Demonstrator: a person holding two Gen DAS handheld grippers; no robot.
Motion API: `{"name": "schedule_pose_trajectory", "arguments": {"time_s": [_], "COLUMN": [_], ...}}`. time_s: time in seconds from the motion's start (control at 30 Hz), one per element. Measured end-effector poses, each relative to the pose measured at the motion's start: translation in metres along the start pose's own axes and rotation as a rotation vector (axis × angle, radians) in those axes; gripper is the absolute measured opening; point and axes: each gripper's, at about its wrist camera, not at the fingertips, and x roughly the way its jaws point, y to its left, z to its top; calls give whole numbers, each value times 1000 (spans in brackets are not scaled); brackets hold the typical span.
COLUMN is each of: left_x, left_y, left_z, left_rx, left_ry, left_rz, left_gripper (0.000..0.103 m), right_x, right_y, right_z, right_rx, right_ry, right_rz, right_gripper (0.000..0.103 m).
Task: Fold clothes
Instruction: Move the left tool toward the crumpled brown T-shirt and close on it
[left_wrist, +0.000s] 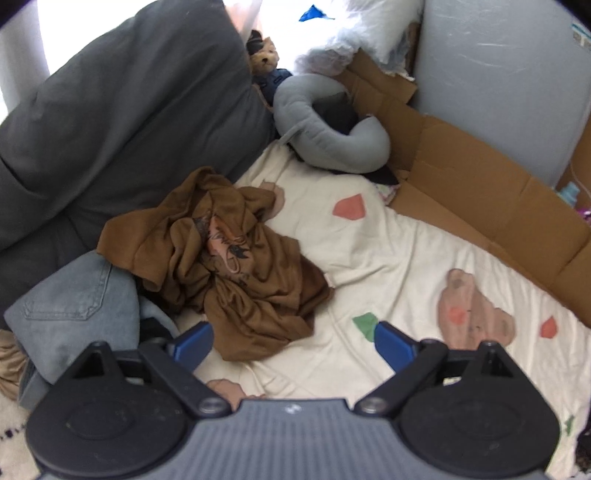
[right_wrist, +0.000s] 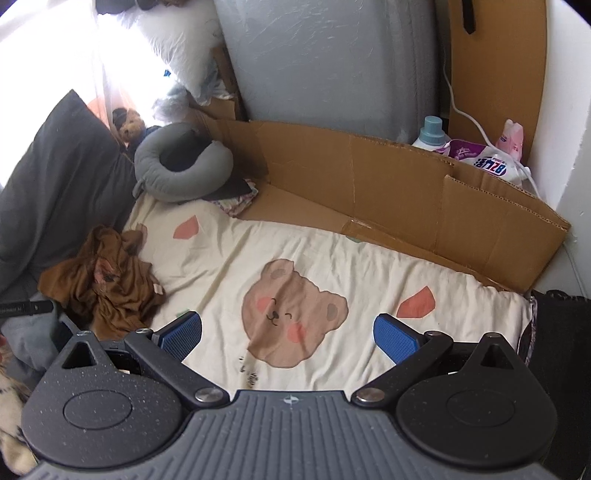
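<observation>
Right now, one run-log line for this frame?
phase: approach | left gripper: jaws open, empty | right gripper: jaws open, empty | crumpled brown printed shirt: unfolded on cream bear-print sheet

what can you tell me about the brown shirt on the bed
The brown shirt is a crumpled, unfolded heap of soft, thin-looking fabric with a partly hidden printed graphic on it. It lies on the cream bear-print sheet, its far edge against the dark grey cushion and one side by the light blue jeans. Neither gripper touches it.

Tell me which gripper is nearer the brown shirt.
Left. The left gripper hangs open with the brown shirt at its fingertips; the right gripper hangs open over the bear print, the shirt off to its left.
</observation>
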Motion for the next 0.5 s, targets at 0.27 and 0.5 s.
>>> {"name": "schedule_pose_trajectory", "arguments": {"time_s": [0.27, 0.5], "left_x": [56, 105], "left_y": [14, 28], "left_z": [-30, -58], "left_rx": [-17, -42], "left_ry": [9, -8], "left_rz": [3, 25], "left_gripper": [80, 78], "right_x": [41, 67], "right_y": [-13, -15], "right_z": [-31, -61], "right_rx": [35, 19], "right_ry": [49, 85], "right_rz": [120, 169], "right_gripper": [100, 99]}}
